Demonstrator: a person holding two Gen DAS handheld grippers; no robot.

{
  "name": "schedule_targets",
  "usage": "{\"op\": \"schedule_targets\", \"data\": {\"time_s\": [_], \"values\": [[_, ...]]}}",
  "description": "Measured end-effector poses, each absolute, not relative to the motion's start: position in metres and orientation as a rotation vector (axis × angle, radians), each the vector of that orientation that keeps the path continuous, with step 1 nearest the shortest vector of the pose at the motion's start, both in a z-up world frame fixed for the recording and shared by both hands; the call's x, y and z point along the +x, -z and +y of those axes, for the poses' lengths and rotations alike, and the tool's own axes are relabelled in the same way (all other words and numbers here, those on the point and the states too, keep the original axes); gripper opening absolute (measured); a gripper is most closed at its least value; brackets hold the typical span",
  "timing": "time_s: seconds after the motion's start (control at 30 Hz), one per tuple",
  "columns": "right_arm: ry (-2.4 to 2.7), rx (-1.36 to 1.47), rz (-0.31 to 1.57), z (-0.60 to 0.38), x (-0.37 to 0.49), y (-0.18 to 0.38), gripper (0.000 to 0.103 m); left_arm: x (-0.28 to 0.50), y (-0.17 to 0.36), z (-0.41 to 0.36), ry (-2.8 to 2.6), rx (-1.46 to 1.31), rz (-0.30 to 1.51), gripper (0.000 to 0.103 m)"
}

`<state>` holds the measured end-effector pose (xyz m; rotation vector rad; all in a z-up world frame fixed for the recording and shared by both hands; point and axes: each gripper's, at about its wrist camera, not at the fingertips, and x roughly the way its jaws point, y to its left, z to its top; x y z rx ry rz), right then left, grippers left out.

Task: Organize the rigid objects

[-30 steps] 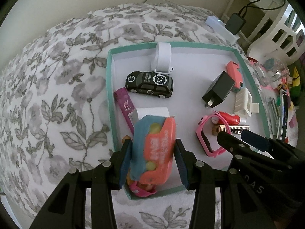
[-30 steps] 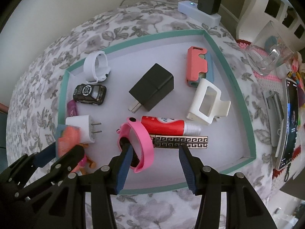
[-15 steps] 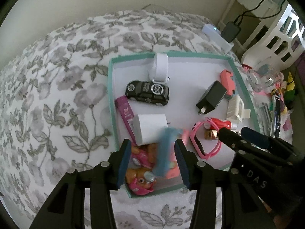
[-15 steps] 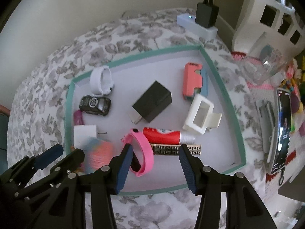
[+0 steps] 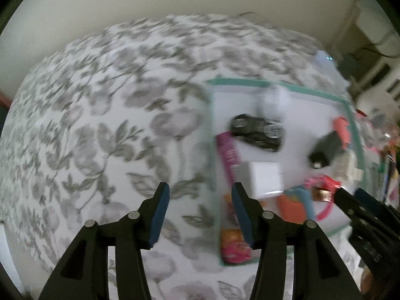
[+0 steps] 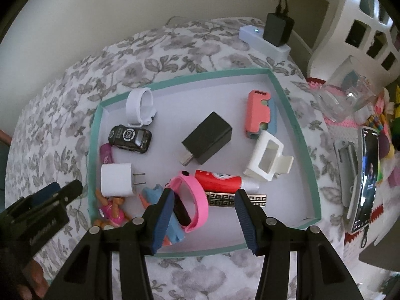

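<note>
1. Left tongs are empty and widening over the floral bedspread, just outside the teal tray.
2. Right tongs hang spread and empty above the pink band, which lies inside the tray near its front edge.
3. The band looks light, rubbery and springy; I'd pinch across its strap, not the hoop.

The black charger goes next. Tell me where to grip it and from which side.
Grip the black charger across its two long flat sides, mid-body, coming from straight above. It lies flat in the tray, prongs toward the near left, with free floor on both sides.
</note>
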<state>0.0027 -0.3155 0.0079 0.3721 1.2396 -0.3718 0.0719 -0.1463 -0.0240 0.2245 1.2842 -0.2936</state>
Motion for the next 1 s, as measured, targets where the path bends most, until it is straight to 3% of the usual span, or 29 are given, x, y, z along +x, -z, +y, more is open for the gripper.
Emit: {"op": "schedule_targets", "data": {"time_s": [0.17,0.2,0.3,0.47,0.53,0.57,0.63,0.77,0.87,1.0], "values": [[0.365,0.353,1.249,-0.309,0.008,-0.002,0.060,0.083,0.038,-0.127,0.195,0.221,1.326,0.055],[0.363,0.353,1.249,-0.308,0.009,-0.001,0.065,0.084,0.040,-0.124,0.180,0.222,1.330,0.062],[0.354,0.351,1.252,-0.305,0.011,0.002,0.067,0.087,0.045,-0.118,0.136,0.229,1.331,0.076],[0.354,0.324,1.269,-0.300,0.014,0.007,0.075,0.091,0.053,-0.111,0.093,0.255,1.331,0.078],[0.354,0.325,1.265,-0.300,0.015,0.006,0.076,0.092,0.056,-0.108,0.083,0.261,1.334,0.084],[0.356,0.323,1.264,-0.300,0.015,0.006,0.081,0.093,0.058,-0.107,0.078,0.261,1.334,0.090],[0.361,0.319,1.258,-0.299,0.015,0.006,0.091,0.094,0.059,-0.105,0.072,0.256,1.332,0.090],[0.357,0.322,1.245,-0.299,0.017,0.005,0.093,0.096,0.061,-0.102,0.064,0.250,1.327,0.090],[0.358,0.321,1.234,-0.299,0.017,0.005,0.103,0.098,0.062,-0.100,0.063,0.245,1.325,0.090],[0.348,0.335,1.228,-0.300,0.018,0.008,0.103,0.099,0.063,-0.099,0.064,0.236,1.325,0.090]]}}
